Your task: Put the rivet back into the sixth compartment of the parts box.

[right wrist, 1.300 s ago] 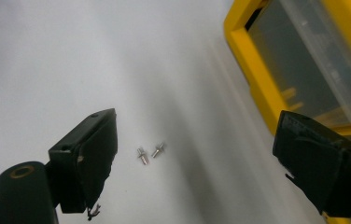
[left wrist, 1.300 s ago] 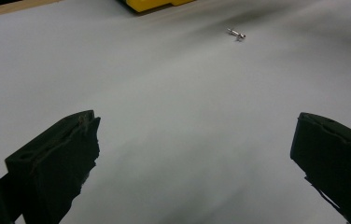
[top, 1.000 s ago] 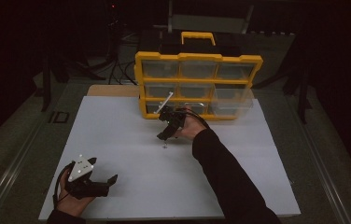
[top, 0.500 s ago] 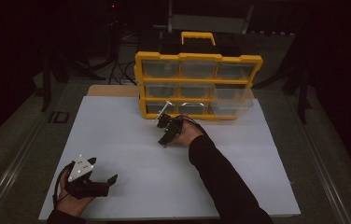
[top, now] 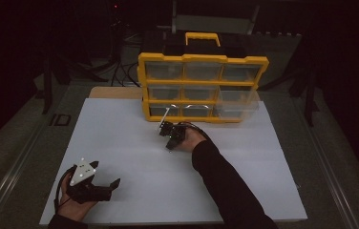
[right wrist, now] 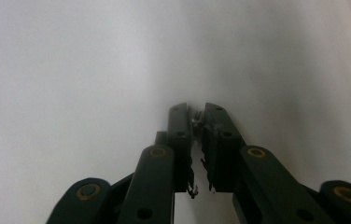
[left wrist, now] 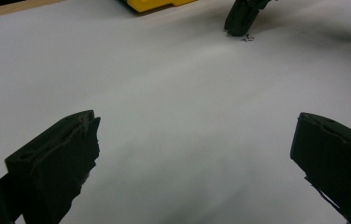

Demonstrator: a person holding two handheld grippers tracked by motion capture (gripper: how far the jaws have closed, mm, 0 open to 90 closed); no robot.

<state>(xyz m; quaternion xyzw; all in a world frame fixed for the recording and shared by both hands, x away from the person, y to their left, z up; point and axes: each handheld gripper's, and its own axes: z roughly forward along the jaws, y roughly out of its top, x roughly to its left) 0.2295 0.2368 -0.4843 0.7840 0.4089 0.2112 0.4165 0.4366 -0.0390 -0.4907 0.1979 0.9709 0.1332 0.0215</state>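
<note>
White sheeting point(top: 120, 138) covered the table before a yellow drawer organiser point(top: 201, 88). The right gripper point(right wrist: 197, 119), tips down on the sheet, had just been closing and pinched a small metal part point(right wrist: 195, 120); its shape and long axis were too small to tell. The left gripper point(left wrist: 197, 154) rested well apart, jaws wide, empty.

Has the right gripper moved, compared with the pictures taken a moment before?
Yes. The right gripper came down and away from the yellow organizer, toward the person; its jaws have just been closing on a small metal piece.
</note>
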